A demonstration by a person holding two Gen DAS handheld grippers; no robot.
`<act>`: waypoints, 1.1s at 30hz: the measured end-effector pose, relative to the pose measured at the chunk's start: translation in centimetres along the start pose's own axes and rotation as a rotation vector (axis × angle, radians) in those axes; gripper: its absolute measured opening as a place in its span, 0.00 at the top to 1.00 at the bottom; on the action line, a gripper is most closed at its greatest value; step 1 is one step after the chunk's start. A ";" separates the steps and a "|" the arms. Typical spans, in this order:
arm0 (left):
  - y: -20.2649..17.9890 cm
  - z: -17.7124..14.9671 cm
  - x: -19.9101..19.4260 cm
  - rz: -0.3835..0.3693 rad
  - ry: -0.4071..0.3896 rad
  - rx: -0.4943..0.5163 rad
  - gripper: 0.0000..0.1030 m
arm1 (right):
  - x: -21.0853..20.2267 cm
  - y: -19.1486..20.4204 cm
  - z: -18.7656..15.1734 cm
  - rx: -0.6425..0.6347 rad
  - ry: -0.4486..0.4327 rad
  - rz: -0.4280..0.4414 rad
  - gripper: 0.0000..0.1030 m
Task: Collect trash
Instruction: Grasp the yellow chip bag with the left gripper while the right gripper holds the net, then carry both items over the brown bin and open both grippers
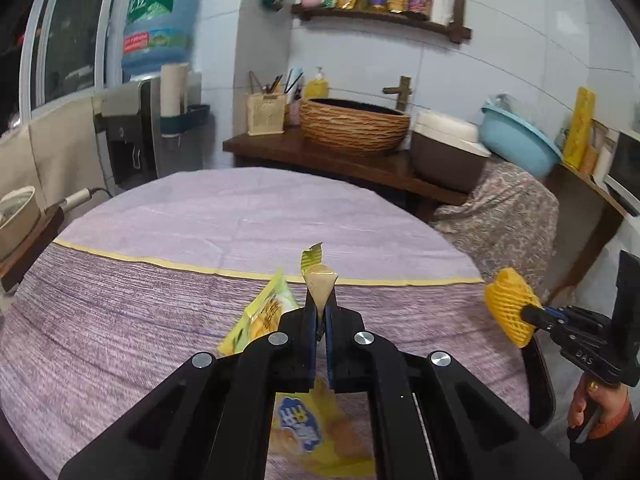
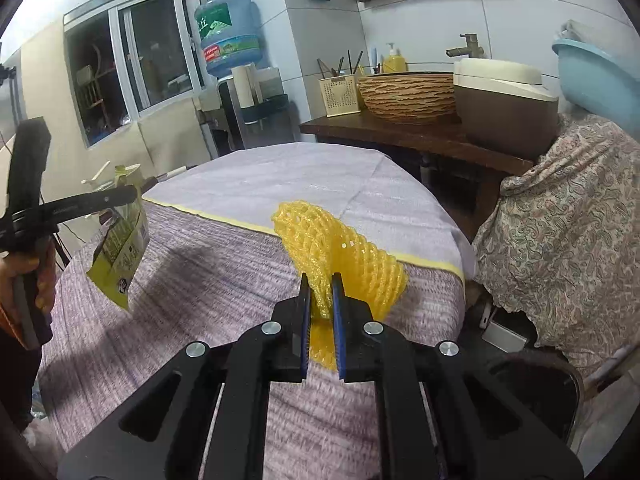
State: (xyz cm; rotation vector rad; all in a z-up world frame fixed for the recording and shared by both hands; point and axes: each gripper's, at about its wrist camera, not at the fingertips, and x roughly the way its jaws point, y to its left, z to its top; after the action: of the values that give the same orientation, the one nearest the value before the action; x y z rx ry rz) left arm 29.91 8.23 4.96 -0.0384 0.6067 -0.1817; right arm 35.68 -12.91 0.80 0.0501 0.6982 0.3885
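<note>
My left gripper is shut on a yellow snack bag and holds it above the round table with the purple cloth. The bag hangs below the fingers; it also shows in the right wrist view, with the left gripper at the far left. My right gripper is shut on a yellow foam fruit net, held above the table's right side. The net and the right gripper show at the right edge of the left wrist view.
Behind the table a dark wooden counter carries a woven basin, a utensil holder and a rice cooker. A water dispenser stands at the back left. A cloth-covered object and a blue basin are at the right.
</note>
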 end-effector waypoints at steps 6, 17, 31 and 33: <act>-4.7 -2.5 -2.7 -0.074 -0.024 0.015 0.96 | -3.9 -0.2 -2.9 0.044 -0.023 -0.006 0.90; -15.3 -5.0 -3.7 -0.320 -0.025 0.032 0.96 | -11.2 -4.8 -9.7 0.182 -0.054 -0.115 0.90; -27.0 -7.2 -1.6 -0.519 0.027 0.165 0.96 | -13.5 -13.6 -18.2 0.388 0.019 -0.269 0.90; -27.6 -7.6 -0.9 -0.523 0.047 0.167 0.96 | -13.0 -14.5 -19.3 0.406 0.037 -0.280 0.90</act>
State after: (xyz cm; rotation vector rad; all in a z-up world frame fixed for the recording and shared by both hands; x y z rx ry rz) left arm 20.50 -18.64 1.70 -0.0309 0.6174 -0.7414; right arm 19.17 -32.67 -8.50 0.3265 0.7997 -0.0254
